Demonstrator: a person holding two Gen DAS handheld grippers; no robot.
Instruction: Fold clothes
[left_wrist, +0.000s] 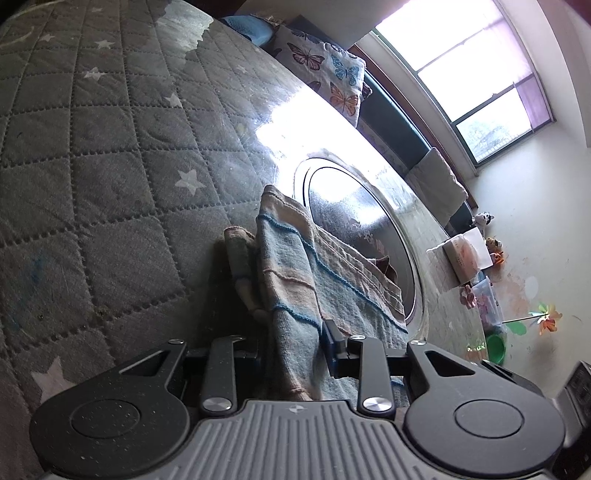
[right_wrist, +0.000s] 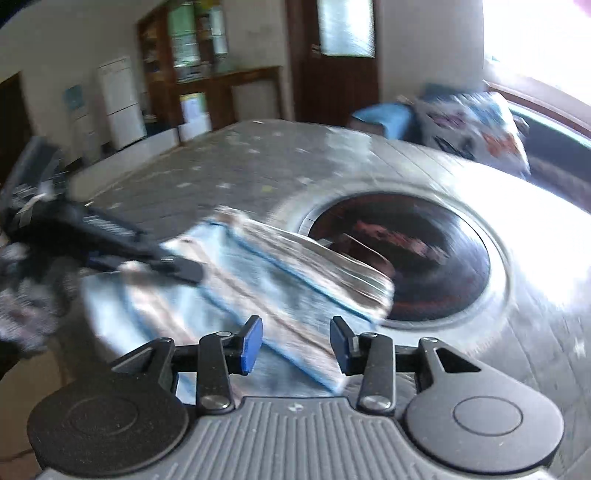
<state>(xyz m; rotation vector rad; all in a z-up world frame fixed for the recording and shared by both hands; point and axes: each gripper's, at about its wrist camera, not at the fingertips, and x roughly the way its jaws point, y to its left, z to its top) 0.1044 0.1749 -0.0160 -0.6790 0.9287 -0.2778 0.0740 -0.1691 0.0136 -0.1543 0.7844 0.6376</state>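
Note:
A blue and tan striped cloth (left_wrist: 299, 273) lies folded on the grey quilted mattress (left_wrist: 110, 155), partly over a round dark tray (left_wrist: 362, 229). My left gripper (left_wrist: 295, 347) is shut on the cloth's near edge, which bunches between its fingers. In the blurred right wrist view the same cloth (right_wrist: 266, 273) lies flat. My right gripper (right_wrist: 295, 343) is open just above its near edge, holding nothing. The left gripper (right_wrist: 184, 271) reaches in from the left onto the cloth.
A butterfly-print pillow (left_wrist: 328, 74) and a blue cushion (left_wrist: 247, 26) lie at the mattress's far end by the window (left_wrist: 476, 74). A box (left_wrist: 465, 254), toys and a green cup (left_wrist: 495, 347) sit on the right. Shelves and a white fridge (right_wrist: 122, 103) stand behind the bed.

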